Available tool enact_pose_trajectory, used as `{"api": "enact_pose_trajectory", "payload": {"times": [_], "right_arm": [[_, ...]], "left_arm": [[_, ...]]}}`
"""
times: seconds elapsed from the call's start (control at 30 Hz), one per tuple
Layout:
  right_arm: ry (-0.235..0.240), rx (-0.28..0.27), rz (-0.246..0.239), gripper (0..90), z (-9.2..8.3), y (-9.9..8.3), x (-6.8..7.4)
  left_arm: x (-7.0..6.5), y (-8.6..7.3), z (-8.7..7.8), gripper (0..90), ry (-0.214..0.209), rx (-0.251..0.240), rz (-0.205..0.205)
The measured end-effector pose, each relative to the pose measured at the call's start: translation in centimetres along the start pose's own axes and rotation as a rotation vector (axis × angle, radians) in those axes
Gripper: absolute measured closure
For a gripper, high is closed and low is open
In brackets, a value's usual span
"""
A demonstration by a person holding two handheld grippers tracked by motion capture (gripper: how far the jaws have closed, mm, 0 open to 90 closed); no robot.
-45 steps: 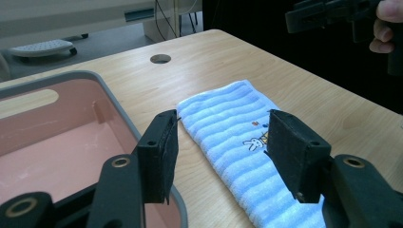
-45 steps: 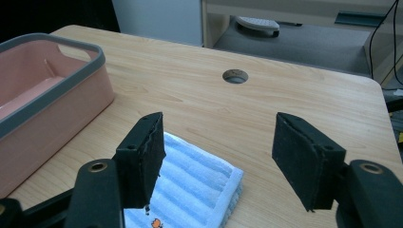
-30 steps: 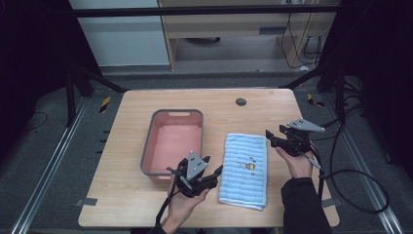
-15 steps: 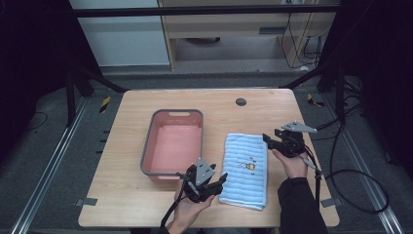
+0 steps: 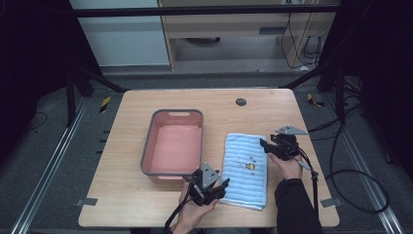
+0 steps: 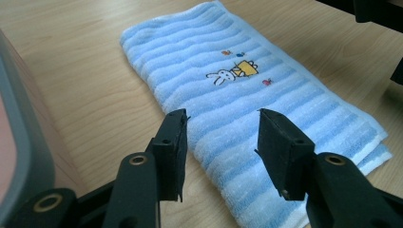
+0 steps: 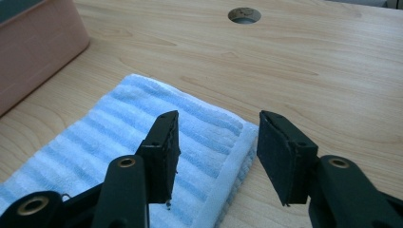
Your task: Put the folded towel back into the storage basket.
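Observation:
A folded blue striped towel [image 5: 246, 170] with a small rabbit picture lies flat on the wooden table, right of a pink tub [image 5: 173, 144]. My left gripper [image 5: 220, 187] hovers at the towel's near left corner. Its jaws have just been closing and stand open over the towel's left edge [image 6: 209, 137], pads clear of the cloth. My right gripper [image 5: 265, 145] is at the towel's far right corner [image 7: 237, 137]. Its jaws have also been closing and still stand open, straddling that corner without pinching it.
The pink tub with a grey rim [image 5: 146, 156] is empty and sits left of the towel. A round cable hole [image 5: 240, 102] lies near the table's far edge. Cables trail off the right side. Bare wood [image 5: 302, 195] surrounds the towel.
Both grippers have sunk toward the towel. The left one moved right to the towel's near left corner, the right one lowered onto the far right corner. Both sets of jaws narrowed.

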State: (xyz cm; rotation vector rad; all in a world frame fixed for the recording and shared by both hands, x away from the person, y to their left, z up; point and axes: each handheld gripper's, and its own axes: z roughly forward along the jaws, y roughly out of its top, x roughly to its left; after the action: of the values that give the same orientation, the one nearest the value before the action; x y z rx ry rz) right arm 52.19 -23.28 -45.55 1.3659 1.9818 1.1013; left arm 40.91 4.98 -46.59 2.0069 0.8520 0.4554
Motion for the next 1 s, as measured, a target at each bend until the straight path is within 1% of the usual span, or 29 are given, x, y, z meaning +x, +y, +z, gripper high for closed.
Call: {"api": "enact_pose_trajectory", "payload": {"times": [0.07, 0.1, 0.13, 0.2, 0.23, 0.27, 0.37, 0.4, 0.47, 0.57, 0.6, 0.67, 0.77, 0.83, 0.9, 1.0], "right_arm": [[-0.002, 0.005, -0.002, 49.6, 0.4, -0.1, 0.0], [-0.001, 0.011, -0.006, 49.7, 0.6, -0.2, 0.0], [-0.004, 0.017, -0.008, 49.7, 0.8, -0.3, 0.1], [-0.010, 0.029, -0.014, 49.9, 1.2, -0.4, 0.1], [-0.011, 0.034, -0.011, 50.0, 1.3, -0.5, 0.1], [-0.012, 0.038, -0.011, 50.1, 1.5, -0.5, 0.1], [-0.008, 0.046, 0.001, 50.3, 1.8, -0.6, 0.1], [-0.008, 0.046, 0.001, 50.3, 1.8, -0.6, 0.1], [-0.014, 0.054, -0.006, 50.8, 2.2, -0.9, 0.1], [-0.010, 0.060, 0.002, 52.0, 2.5, -1.2, 0.0], [-0.008, 0.067, 0.014, 52.1, 2.6, -1.4, 0.0], [-0.017, 0.081, 0.018, 52.4, 2.7, -1.6, -0.3], [-0.011, 0.087, 0.027, 52.9, 2.8, -1.9, -0.4], [-0.010, 0.107, 0.026, 53.4, 3.1, -2.1, -0.4], [-0.005, 0.114, 0.033, 53.7, 3.3, -2.2, -0.3], [-0.007, 0.124, 0.025, 53.9, 3.6, -2.4, -0.4]], "left_arm": [[0.0, -0.1, 0.1, 53.2, 0.002, 0.004, 0.004], [0.0, -0.3, 0.4, 53.5, 0.012, 0.020, -0.002], [-0.1, -0.5, 0.4, 53.7, 0.010, 0.033, -0.010], [-0.1, -0.7, 0.7, 54.0, 0.015, 0.044, -0.010], [-0.1, -0.7, 0.7, 54.2, 0.015, 0.044, -0.010], [-0.1, -0.9, 1.0, 54.5, 0.018, 0.054, -0.008], [-0.1, -1.2, 1.3, 56.8, 0.011, 0.069, -0.018], [-0.1, -1.2, 1.3, 57.4, 0.011, 0.069, -0.018], [-0.1, -1.4, 1.7, 57.9, 0.011, 0.089, -0.021], [-0.1, -1.6, 1.9, 58.5, 0.012, 0.103, -0.023], [-0.1, -1.7, 2.0, 58.7, 0.014, 0.106, -0.023], [-0.1, -1.8, 2.2, 59.1, 0.014, 0.111, -0.028], [-0.1, -1.9, 2.3, 59.6, 0.016, 0.120, -0.033], [-0.2, -2.1, 2.5, 59.8, 0.018, 0.125, -0.036], [-0.1, -2.2, 2.5, 60.0, 0.017, 0.130, -0.038], [-0.1, -2.3, 2.6, 60.4, 0.015, 0.134, -0.046]]}}
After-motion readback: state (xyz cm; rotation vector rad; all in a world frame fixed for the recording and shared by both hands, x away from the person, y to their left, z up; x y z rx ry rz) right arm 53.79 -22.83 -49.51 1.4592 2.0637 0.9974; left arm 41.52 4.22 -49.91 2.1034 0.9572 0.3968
